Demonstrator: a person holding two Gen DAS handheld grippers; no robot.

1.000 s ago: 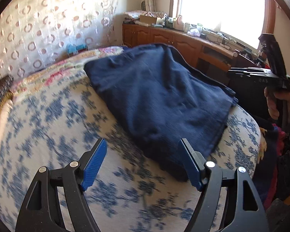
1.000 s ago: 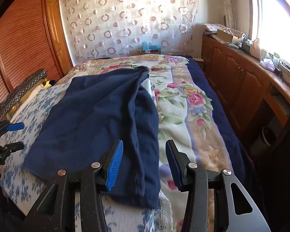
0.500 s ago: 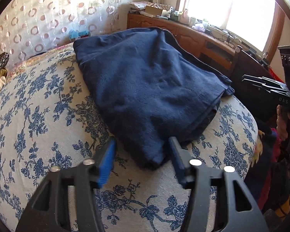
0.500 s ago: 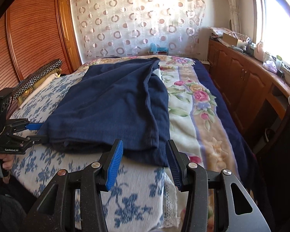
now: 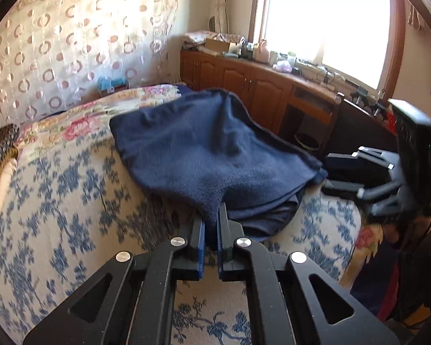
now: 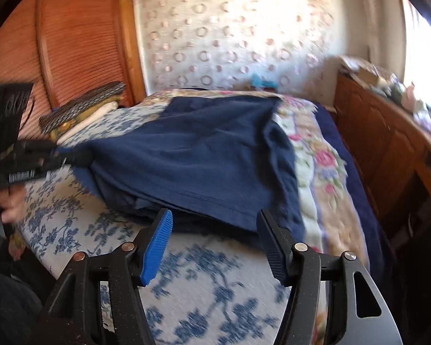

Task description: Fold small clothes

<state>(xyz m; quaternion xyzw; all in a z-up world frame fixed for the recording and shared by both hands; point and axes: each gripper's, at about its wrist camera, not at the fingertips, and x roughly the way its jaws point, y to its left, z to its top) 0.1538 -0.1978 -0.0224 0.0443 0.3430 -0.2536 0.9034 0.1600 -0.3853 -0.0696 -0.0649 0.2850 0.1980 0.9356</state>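
Jaws on my left gripper are clenched on the near corner of the navy garment, lifting that corner off the bedspread. My right gripper is opening, nothing between its pads, just short of the garment's hemmed edge. I see the garment lying on the bed, long axis running away toward the curtain; both grippers tilt downward.

Home bedroom, bed with floral cover, patterned curtain, wooden cabinets under sunny window
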